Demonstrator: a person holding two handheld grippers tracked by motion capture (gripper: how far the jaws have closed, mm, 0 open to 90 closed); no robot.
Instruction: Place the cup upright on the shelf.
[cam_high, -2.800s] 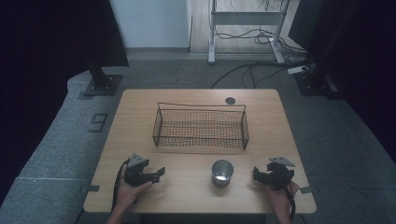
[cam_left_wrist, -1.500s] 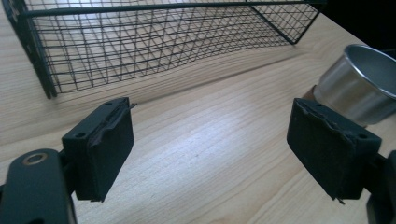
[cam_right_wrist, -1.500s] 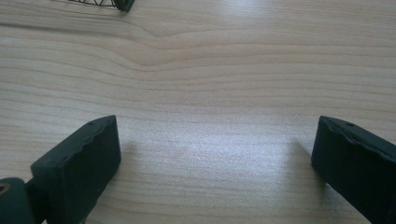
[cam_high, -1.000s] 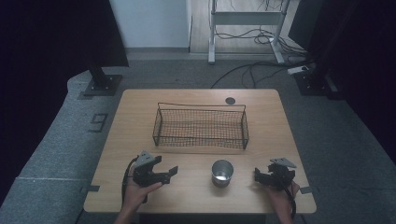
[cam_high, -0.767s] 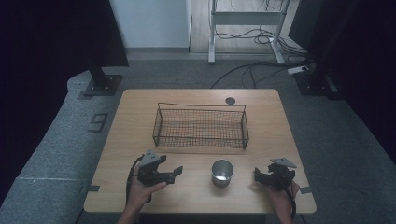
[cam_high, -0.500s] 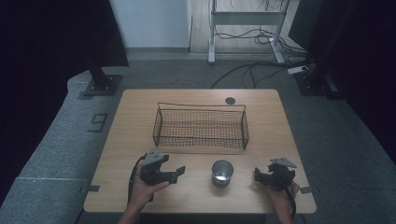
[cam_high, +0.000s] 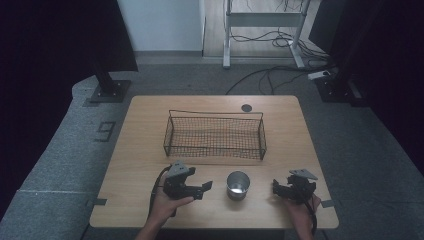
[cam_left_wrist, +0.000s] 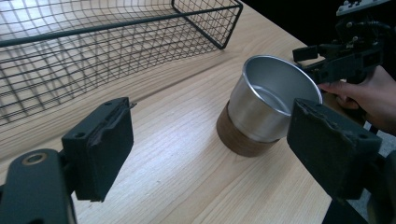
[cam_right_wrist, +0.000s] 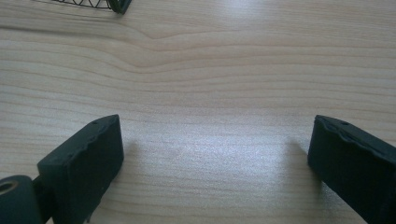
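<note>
A shiny metal cup (cam_high: 238, 184) with a brown band at its base stands upright near the table's front edge. In the left gripper view the cup (cam_left_wrist: 268, 100) sits just ahead of the right-hand pad, outside the gap. My left gripper (cam_high: 205, 189) lies to the cup's left and points toward it; its jaws (cam_left_wrist: 215, 154) stand wide apart over bare wood. My right gripper (cam_high: 276, 186) rests to the cup's right, a short way off. Its pads (cam_right_wrist: 212, 163) are spread wide with only table between them.
A black wire basket (cam_high: 215, 135) with nothing in it stands behind the cup at mid table, and its near rim (cam_left_wrist: 116, 23) is close ahead in the left gripper view. A small dark disc (cam_high: 246, 107) lies at the table's far edge. The right hand and gripper (cam_left_wrist: 345, 51) show beyond the cup.
My left gripper has slid to the right along the front of the table, closer to the cup. The right gripper and the cup have stayed where they were.
</note>
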